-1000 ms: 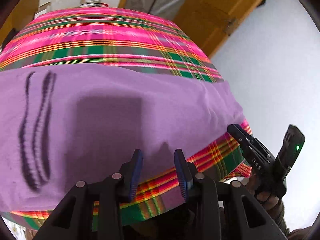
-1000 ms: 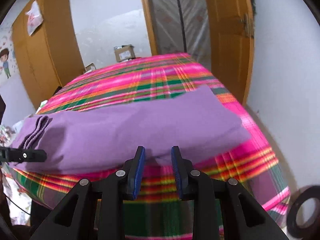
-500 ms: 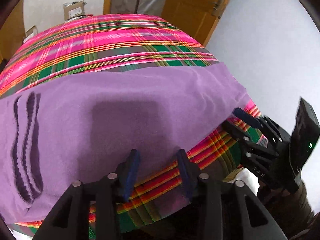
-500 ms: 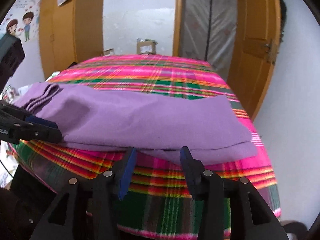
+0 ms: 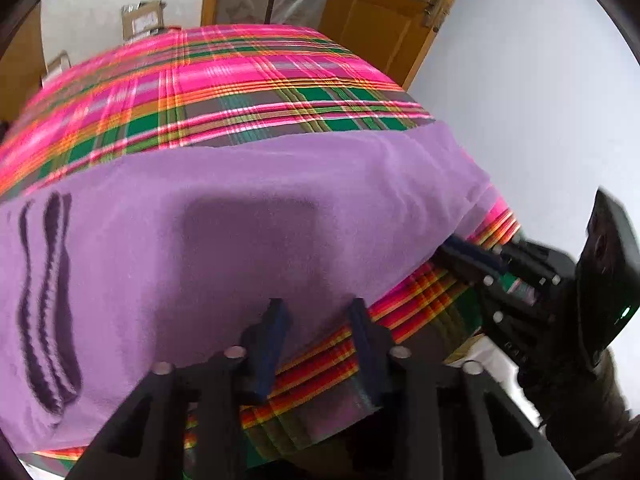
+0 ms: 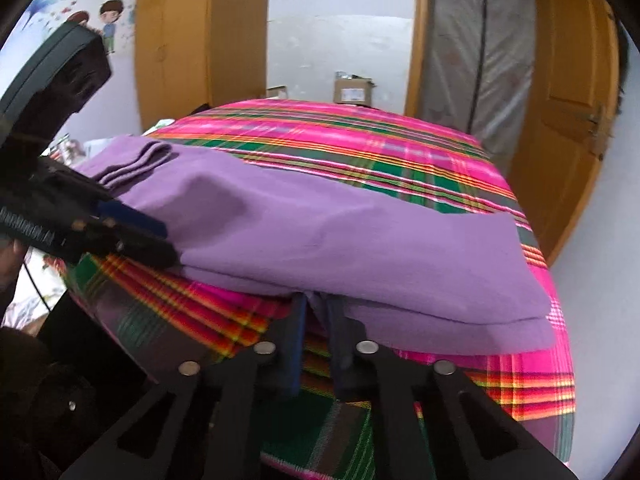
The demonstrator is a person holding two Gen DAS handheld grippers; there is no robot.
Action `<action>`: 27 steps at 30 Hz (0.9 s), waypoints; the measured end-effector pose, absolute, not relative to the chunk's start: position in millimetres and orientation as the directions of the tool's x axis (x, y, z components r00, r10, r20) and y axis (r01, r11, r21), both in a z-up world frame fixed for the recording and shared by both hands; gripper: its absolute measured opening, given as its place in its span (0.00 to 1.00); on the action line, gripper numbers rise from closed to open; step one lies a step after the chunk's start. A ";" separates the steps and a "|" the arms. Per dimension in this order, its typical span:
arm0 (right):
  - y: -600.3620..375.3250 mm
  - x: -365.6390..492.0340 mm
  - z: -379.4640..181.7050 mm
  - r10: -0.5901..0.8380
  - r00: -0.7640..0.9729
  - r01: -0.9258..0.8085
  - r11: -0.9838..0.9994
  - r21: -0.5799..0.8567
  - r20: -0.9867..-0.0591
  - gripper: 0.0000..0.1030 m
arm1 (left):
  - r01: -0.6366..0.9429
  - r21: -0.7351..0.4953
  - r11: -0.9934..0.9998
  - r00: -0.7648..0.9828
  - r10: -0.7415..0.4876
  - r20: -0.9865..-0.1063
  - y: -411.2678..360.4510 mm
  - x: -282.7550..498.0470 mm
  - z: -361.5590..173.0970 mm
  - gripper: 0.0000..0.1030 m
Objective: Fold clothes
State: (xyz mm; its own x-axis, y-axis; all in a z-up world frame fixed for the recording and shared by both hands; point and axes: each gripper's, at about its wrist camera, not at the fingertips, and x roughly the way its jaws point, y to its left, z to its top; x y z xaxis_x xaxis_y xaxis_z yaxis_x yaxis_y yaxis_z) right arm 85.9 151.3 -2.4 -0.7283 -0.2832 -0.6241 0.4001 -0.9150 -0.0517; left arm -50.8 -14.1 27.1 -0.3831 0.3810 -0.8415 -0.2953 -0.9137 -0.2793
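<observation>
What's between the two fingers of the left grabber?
In the left wrist view, the near edge of the purple garment and a strip of plaid bedspread lie between the left gripper's half-open jaws.

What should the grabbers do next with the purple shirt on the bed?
Probably close the left gripper first. The right gripper is already pinched on the near edge of the purple shirt, but the left one's jaws, just closing, still straddle the edge without pinching it. Lifting both corners together keeps the fold even.
</observation>
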 end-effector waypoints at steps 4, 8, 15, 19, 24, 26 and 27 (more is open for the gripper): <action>153.7 92.0 0.5 -0.304 -0.705 0.444 -0.894 -0.064 -0.640 0.01 | -0.291 -0.278 -0.915 -0.381 0.378 -0.844 -14.8 -51.3 26.3 0.23; 160.3 98.6 -1.4 -0.287 -0.694 0.447 -0.891 -0.083 -0.660 0.01 | -0.298 -0.275 -0.914 -0.373 0.377 -0.848 -14.4 -51.0 25.4 0.23; 195.0 98.6 14.8 -0.343 -0.716 0.374 -0.924 0.081 -0.608 0.03 | -0.308 -0.275 -0.911 -0.364 0.380 -0.850 -11.6 -52.0 26.9 0.23; 224.9 87.7 18.4 -0.227 -0.764 0.208 -0.973 0.102 -0.604 0.24 | -0.313 -0.289 -0.905 -0.360 0.395 -0.845 -7.8 -55.8 27.4 0.23; 266.3 78.4 15.3 -0.153 -0.793 0.039 -0.979 0.200 -0.590 0.33 | -0.304 -0.305 -0.902 -0.355 0.405 -0.843 -4.7 -64.9 28.3 0.23; 277.4 72.2 15.2 -0.121 -0.798 -0.016 -0.975 0.222 -0.590 0.38 | -0.302 -0.309 -0.902 -0.353 0.407 -0.842 -1.5 -69.2 28.7 0.24; 281.3 66.7 15.0 -0.124 -0.797 -0.023 -0.972 0.234 -0.591 0.38 | -0.304 -0.309 -0.901 -0.350 0.408 -0.843 0.9 -71.4 28.4 0.24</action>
State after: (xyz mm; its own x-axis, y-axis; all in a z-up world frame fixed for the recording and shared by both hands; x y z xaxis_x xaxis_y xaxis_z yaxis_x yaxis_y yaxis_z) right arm 66.7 281.3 15.0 -0.7969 -0.1239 -0.5913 -0.0227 -0.9719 0.2341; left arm -71.4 0.9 28.4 -0.3498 0.4077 -0.8434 -0.3043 -0.9010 -0.3094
